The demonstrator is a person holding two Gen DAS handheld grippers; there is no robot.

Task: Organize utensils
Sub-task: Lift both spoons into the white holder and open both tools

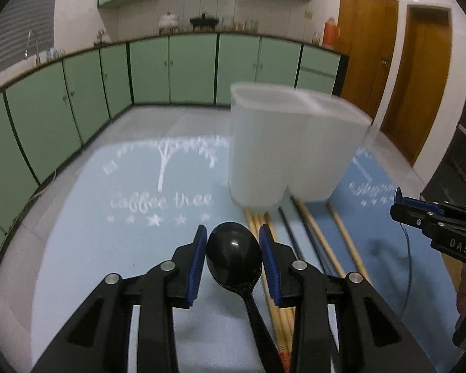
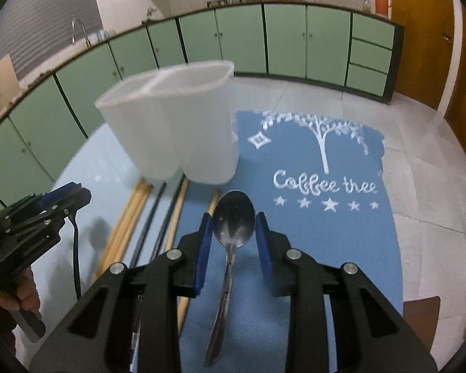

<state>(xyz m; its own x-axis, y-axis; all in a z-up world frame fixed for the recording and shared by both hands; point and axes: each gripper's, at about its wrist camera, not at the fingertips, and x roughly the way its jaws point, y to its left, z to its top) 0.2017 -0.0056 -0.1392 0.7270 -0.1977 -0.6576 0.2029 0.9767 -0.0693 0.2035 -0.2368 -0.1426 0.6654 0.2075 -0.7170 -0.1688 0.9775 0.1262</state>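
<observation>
Black plastic spoon [image 1: 233, 253] and steel spoon [image 2: 233, 217], each clamped bowl-up between narrowed grippers [image 1: 233, 242] [image 2: 233, 227], we hold toward the centre-frame holder [image 1: 292, 143].

Black tongs [image 1: 233, 242], blue pads [image 1: 198, 264], silver screws.

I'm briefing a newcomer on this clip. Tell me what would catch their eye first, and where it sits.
Each hand-held gripper grips a spoon by its bowl: the left hand-held gripper holds a black spoon, the right hand-held gripper a metal spoon. Just beyond them a translucent two-compartment holder stands on the blue mats, with chopsticks lying at its base.
</observation>
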